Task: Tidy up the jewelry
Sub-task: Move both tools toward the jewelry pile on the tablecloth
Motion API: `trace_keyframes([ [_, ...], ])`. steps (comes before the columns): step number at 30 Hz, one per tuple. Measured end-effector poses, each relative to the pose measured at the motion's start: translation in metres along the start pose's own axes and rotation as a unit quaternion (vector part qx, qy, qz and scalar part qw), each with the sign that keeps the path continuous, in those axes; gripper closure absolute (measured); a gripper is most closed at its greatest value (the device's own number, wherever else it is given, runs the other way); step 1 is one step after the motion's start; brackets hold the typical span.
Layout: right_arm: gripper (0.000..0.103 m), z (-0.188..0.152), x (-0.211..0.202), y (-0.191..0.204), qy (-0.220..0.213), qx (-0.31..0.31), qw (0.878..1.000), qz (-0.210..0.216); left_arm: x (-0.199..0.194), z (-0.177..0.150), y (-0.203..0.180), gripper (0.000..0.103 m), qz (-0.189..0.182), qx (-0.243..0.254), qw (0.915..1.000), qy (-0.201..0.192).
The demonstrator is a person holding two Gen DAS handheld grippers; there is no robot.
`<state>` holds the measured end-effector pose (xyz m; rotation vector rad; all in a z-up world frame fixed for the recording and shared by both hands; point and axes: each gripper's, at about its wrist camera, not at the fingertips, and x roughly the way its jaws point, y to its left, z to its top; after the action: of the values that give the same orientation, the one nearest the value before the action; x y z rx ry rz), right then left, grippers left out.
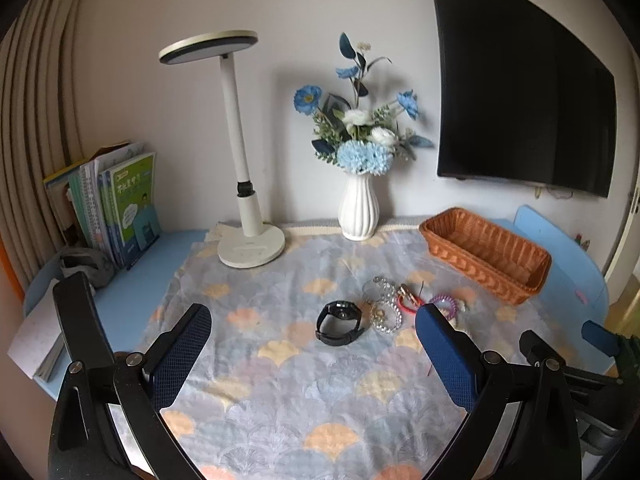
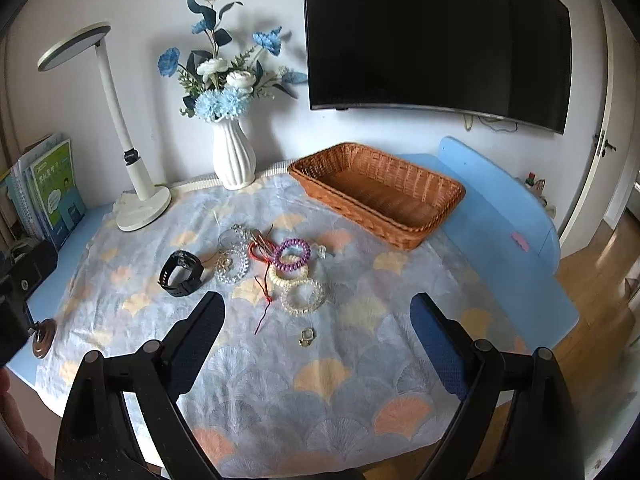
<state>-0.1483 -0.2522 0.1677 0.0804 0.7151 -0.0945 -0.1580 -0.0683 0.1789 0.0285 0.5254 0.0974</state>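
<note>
A black watch (image 1: 339, 323) (image 2: 181, 273) lies on the patterned cloth beside clear bead bracelets (image 1: 385, 312) (image 2: 232, 264), a red cord (image 2: 264, 276), a purple coil band (image 2: 294, 255), cream and clear coil bands (image 2: 302, 295) and a small gold pendant (image 2: 307, 337). An empty wicker basket (image 1: 486, 254) (image 2: 378, 192) stands behind them to the right. My left gripper (image 1: 313, 328) is open and empty, just in front of the watch. My right gripper (image 2: 318, 314) is open and empty, in front of the coil bands.
A white desk lamp (image 1: 248, 216) (image 2: 136, 184) and a white vase of blue flowers (image 1: 359, 208) (image 2: 234, 156) stand at the back. Books (image 1: 120, 208) lean at the left. A dark TV (image 2: 436, 36) hangs on the wall. The table's front edge is close.
</note>
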Motion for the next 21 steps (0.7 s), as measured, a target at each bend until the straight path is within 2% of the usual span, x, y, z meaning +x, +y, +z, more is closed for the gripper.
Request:
trace_keyframes([
  [6,0.008,-0.005,-0.001,0.000,0.000,-0.001,1.000,-0.002,0.001,-0.007,-0.002,0.001,0.001,0.006,1.0000,0.006],
  [21,0.008,-0.011,0.004,0.008,0.012,-0.007,1.000,-0.004,0.015,-0.010,0.017,0.001,-0.002,-0.014,0.9996,0.025],
])
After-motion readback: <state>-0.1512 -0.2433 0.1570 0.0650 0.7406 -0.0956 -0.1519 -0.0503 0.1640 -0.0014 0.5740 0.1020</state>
